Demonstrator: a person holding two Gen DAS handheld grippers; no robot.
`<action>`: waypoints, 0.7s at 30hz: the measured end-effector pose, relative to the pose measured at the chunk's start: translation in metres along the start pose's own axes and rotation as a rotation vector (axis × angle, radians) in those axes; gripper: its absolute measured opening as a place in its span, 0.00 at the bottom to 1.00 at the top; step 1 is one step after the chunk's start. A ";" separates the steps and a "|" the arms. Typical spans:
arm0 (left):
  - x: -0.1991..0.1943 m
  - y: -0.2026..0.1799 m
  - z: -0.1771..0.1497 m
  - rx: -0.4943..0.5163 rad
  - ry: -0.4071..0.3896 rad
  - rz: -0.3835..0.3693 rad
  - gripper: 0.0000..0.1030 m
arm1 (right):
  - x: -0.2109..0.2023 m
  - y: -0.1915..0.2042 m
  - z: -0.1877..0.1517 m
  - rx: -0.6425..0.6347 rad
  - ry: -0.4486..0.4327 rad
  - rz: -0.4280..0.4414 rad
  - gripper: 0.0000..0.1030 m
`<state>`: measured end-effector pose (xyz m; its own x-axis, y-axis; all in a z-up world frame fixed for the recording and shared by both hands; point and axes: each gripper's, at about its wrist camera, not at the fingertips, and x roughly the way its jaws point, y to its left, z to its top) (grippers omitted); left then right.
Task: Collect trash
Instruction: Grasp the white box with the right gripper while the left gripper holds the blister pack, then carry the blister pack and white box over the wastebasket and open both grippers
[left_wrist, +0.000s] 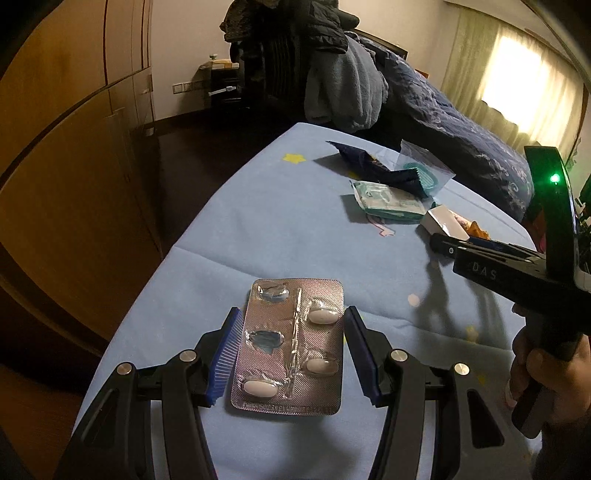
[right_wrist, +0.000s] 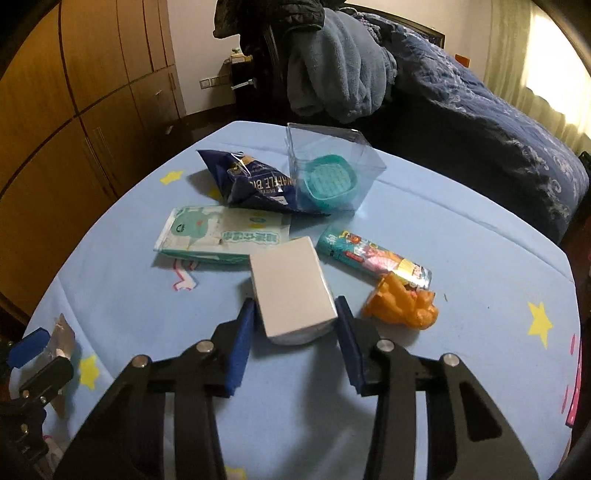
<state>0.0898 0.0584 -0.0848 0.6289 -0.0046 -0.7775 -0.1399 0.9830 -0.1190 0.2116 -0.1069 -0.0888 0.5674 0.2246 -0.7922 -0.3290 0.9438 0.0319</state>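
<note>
So both hand-held grippers were basically lined up on their own bit of trash. The left hand-held gripper (left_wrist: 291, 354) sat spread wide around the blister pack (left_wrist: 290, 345), which lay flat on the worktop (left_wrist: 288, 221) near its left edge. The pack's long axis ran straight away from the gripper, parallel to the fingers, so the jaws were set to close across its short side. The blue pads looked just beside the pack's edges, not pressing on them yet – hard to say if the left one was touching.

The right hand-held gripper (right_wrist: 295, 332) was the same story: open wide, with the white box (right_wrist: 290, 291) sitting between its fingertips, more toward the middle of the worktop. The box was skewed a little, with its far end leaning left, and a gap showed on each side.

Everything else was further out toward the far edge – the wet wipes pack (right_wrist: 221, 232), the dark blue snack bag (right_wrist: 251, 181), the clear plastic box (right_wrist: 328, 170) – plus the colourful wrapper (right_wrist: 373, 254) and the orange crumpled wrapper (right_wrist: 402, 302) just right of the white box.

My guess is each hand just needed to squeeze, no reaching.
</note>
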 end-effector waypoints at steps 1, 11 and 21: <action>-0.001 -0.001 0.000 0.000 0.000 -0.002 0.55 | -0.002 0.000 -0.001 0.003 -0.003 0.001 0.42; -0.013 -0.021 -0.004 0.037 -0.018 -0.032 0.55 | -0.069 -0.019 -0.038 0.051 -0.072 0.017 0.42; -0.036 -0.062 -0.010 0.126 -0.050 -0.071 0.55 | -0.132 -0.060 -0.088 0.187 -0.149 -0.006 0.42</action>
<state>0.0679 -0.0043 -0.0554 0.6716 -0.0685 -0.7378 0.0013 0.9958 -0.0914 0.0894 -0.2147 -0.0397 0.6789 0.2389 -0.6943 -0.1872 0.9706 0.1510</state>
